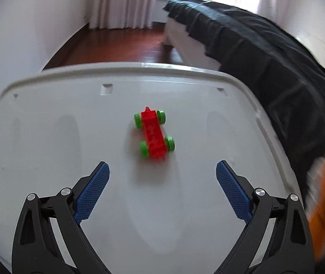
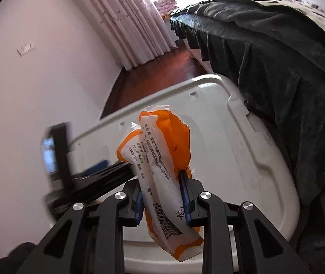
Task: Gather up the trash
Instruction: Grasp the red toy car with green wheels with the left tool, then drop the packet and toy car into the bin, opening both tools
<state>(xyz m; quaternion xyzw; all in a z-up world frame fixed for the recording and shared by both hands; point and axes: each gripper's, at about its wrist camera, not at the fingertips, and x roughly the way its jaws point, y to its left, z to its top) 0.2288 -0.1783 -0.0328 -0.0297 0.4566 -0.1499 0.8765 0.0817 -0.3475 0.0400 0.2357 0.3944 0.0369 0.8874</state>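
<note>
Blue-padded fingers of the left gripper [image 1: 162, 171] stand wide apart with nothing between them, poised over the white plastic lid [image 1: 48, 137]; just beyond them a red toy car with green wheels [image 1: 154, 134] lies on that lid, probably no trash at all; to the right, the right gripper [image 2: 163, 196] is clamped on an orange-and-white plastic wrapper [image 2: 158, 159] lifted above the lid; I judge it light, crinkly and slippery, best pinched mid-body as now; a dark bedspread [image 2: 276, 68] hangs alongside.
</note>
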